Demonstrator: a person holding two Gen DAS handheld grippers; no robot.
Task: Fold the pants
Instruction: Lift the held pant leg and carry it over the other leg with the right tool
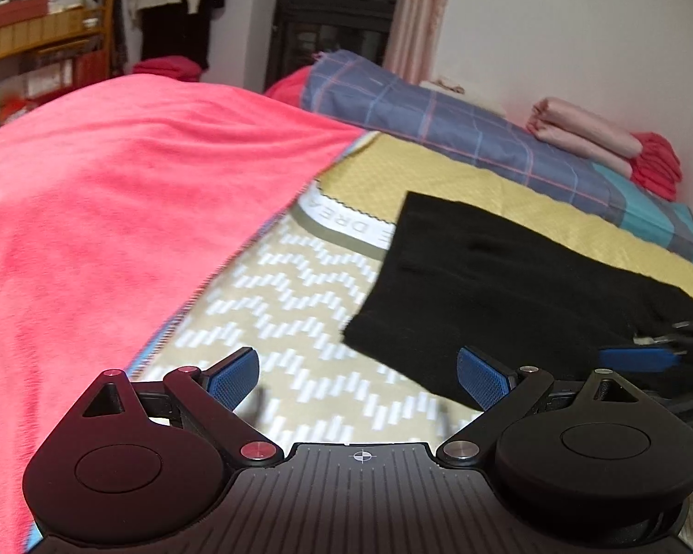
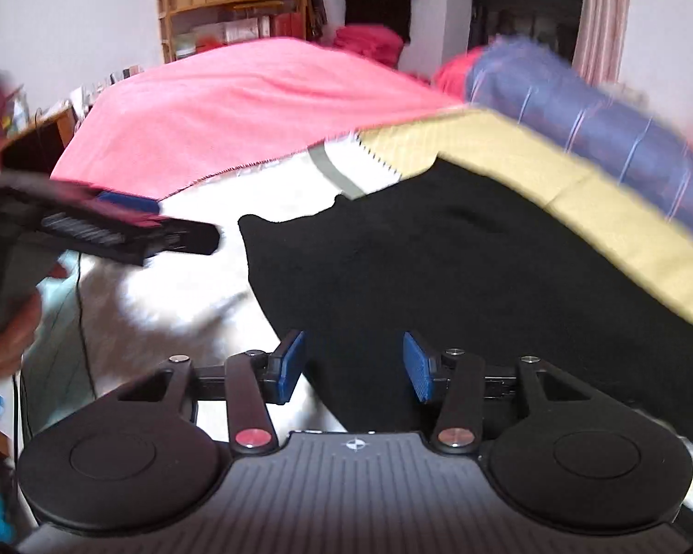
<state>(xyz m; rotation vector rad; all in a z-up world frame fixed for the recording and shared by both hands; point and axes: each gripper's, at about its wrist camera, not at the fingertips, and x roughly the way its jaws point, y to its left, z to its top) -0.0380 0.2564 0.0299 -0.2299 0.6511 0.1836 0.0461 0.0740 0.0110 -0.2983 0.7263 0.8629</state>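
Blur smeared right wrist view; patterned bedsheet (image 1: 300, 286) detail lost there. One pink blanket (image 1: 115, 194) lay left of pants. Left gripper (image 1: 358, 381) was wide apart, empty, just left of pants' near edge. One pair black pants (image 1: 494, 286) lay flat on bedsheet, right end cut off. Right gripper (image 2: 353, 367) stood partly spread, empty, over pants' near-left edge. One plaid quilt (image 1: 462, 129) lay beyond pants.
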